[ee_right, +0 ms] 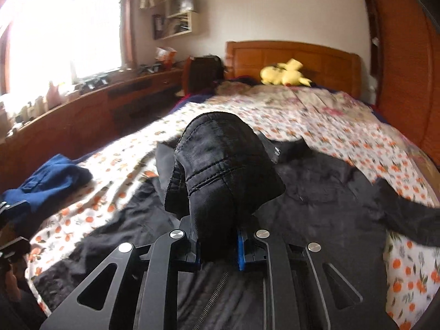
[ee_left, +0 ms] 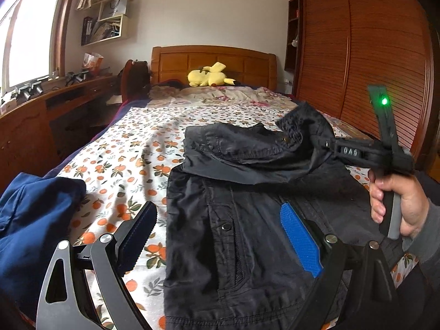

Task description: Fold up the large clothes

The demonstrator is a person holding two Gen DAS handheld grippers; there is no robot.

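right gripper (ee_right: 218,247) clamped on black jacket (ee_left: 247,233) sleeve cuff (ee_right: 220,170), left gripper (ee_left: 220,236) jaws apart; thin pinch, cuff could slip mid-fold, sleeve bunching.

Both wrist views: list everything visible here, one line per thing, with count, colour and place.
black jacket: one, black, spread on bed, sleeve lifted
blue garment: one, navy, bunched at bed's left edge
bed sheet: one, white with orange fruit print
plush toy: one, yellow, by headboard
headboard: one, brown wood
wardrobe: one, brown, right of bed
wall shelves: white, cluttered, upper left
left gripper: open over jacket
right gripper: shut on jacket sleeve
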